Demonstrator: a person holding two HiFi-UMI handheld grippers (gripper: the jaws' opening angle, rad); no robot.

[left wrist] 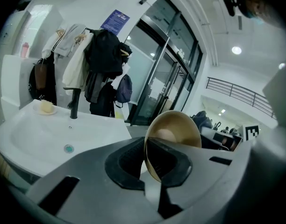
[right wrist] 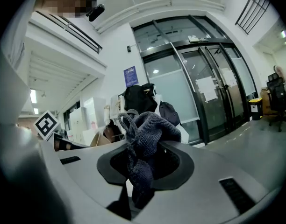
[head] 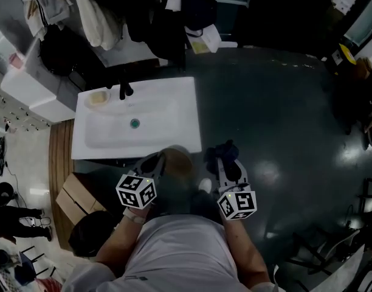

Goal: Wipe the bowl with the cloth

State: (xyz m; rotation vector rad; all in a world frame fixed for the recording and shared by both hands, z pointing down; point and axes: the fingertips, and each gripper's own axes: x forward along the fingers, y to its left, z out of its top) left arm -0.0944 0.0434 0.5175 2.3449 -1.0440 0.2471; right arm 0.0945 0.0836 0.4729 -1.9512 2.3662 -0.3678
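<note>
The brown bowl (left wrist: 178, 127) is clamped by its rim in the left gripper (left wrist: 150, 164). The dark cloth (right wrist: 150, 129) is pinched in the right gripper (right wrist: 142, 171). Both are held near the white sink (head: 174, 102).

bowl (head: 175, 162) left of cloth (head: 226, 150), sink (head: 174, 93) beyond both

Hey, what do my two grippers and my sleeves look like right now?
The left gripper and right gripper both have grey moulded bodies with dark ribbed fingers. Each carries a white cube printed with black square markers. You wear a light short-sleeved shirt.
</note>
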